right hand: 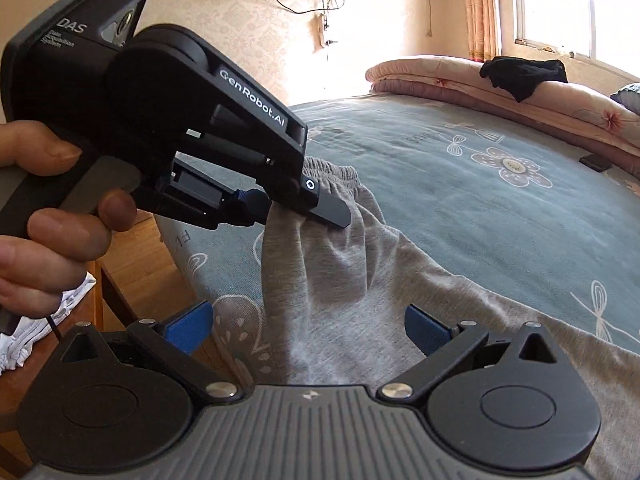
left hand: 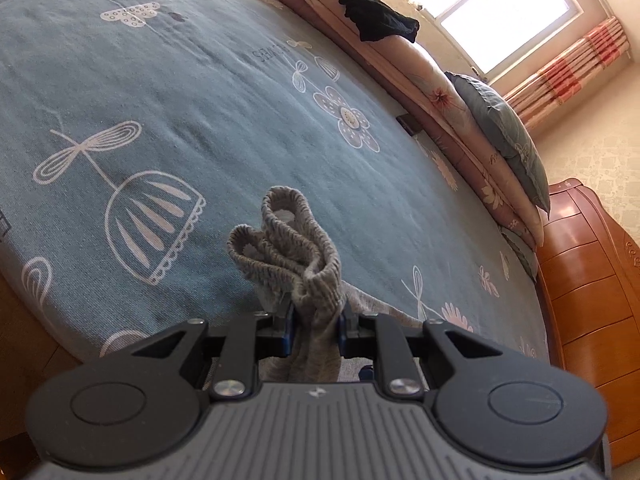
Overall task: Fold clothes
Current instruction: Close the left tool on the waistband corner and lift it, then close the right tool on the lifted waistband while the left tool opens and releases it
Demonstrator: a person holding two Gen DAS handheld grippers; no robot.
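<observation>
Left tool (left hand: 316, 316) clamped on grey trousers (right hand: 360, 280) waistband, right tool (right hand: 308, 328) apart above them, bed (left hand: 160, 100) edge near.

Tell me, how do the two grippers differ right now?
The left gripper is shut on the waistband of the grey trousers; the right gripper is open and holds nothing. The left one lifts the cloth off the bed; the right one hovers above the trousers with its blue pads spread wide. Both are black and hand-held.
</observation>
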